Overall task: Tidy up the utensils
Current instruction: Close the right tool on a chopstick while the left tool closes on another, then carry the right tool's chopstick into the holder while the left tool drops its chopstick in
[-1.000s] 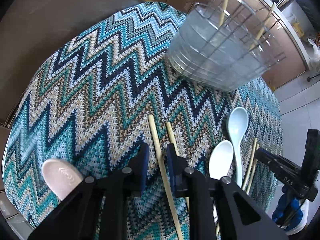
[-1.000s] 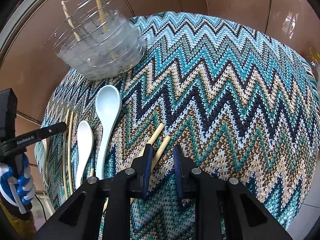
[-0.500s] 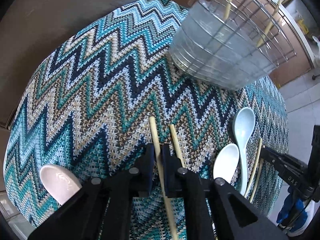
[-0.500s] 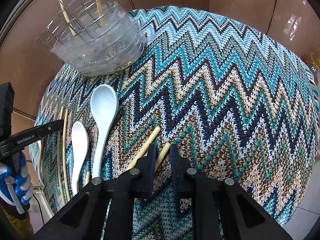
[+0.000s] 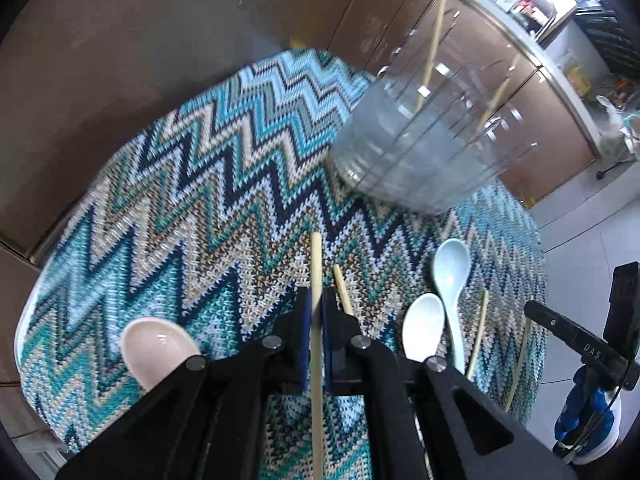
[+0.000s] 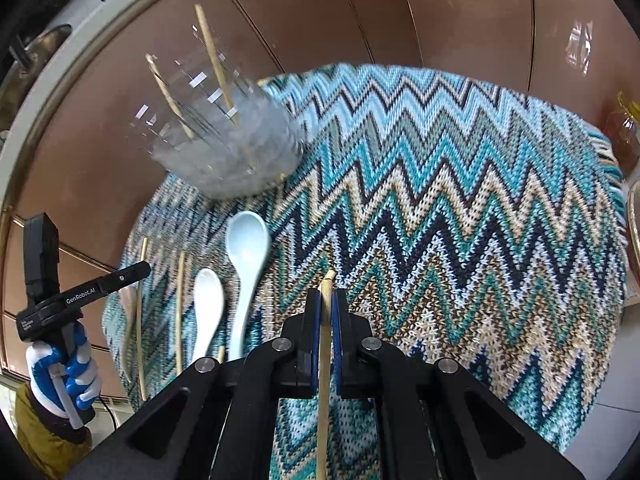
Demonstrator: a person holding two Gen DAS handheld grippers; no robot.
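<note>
The left hand-held gripper [image 5: 315,312] and the right hand-held gripper [image 6: 327,310] each point down at the tabletop [image 5: 192,216] with its zigzag knit cover. At the far side stands a clear utensil holder [image 5: 416,152] with two chopsticks upright in it. Nearer than the holder lie a pale blue spoon [image 5: 450,276] and a white spoon [image 5: 424,328] side by side, with thin sticks just beyond them towards the tabletop's edge; a pinkish white spoon [image 5: 154,348] lies well apart from the holder, beside the left tool. Each tool is clenched on one chopstick: the left chopstick [image 5: 316,264] runs between its jaws, a loose chopstick [image 5: 342,288] just beside it; the right chopstick [image 6: 326,288] is pinched likewise, the right jaws having just been closing on it.
</note>
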